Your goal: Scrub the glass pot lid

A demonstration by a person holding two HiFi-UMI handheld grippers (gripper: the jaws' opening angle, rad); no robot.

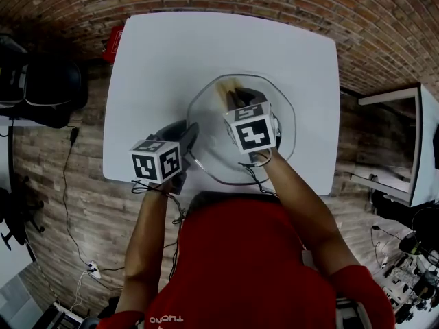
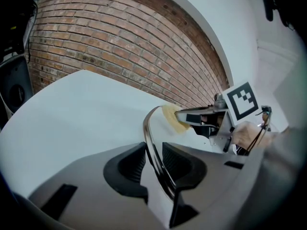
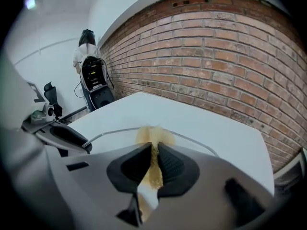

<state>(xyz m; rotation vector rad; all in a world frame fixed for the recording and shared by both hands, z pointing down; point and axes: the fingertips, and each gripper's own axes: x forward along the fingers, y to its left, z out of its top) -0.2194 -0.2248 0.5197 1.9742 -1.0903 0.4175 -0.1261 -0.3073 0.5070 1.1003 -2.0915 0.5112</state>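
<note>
Glass pot lid (image 1: 285, 108) (image 2: 149, 137) (image 3: 194, 142): round, clear, metal-rimmed, on the near half of the square white table (image 1: 171, 46).
Left gripper (image 1: 188, 132) (image 2: 153, 164): jaws clamped on the lid's near-left rim.
Right gripper (image 1: 236, 91) (image 3: 152, 162): jaws pinching a soft yellow scrub sponge (image 1: 226, 86) (image 2: 171, 116) (image 3: 152, 135), which rests against the lid's far edge.

Red shirt (image 1: 240, 259); grey left claw (image 2: 153, 162) and right claw (image 3: 154, 159) bear black-and-white marker cubes (image 1: 159, 160).
</note>
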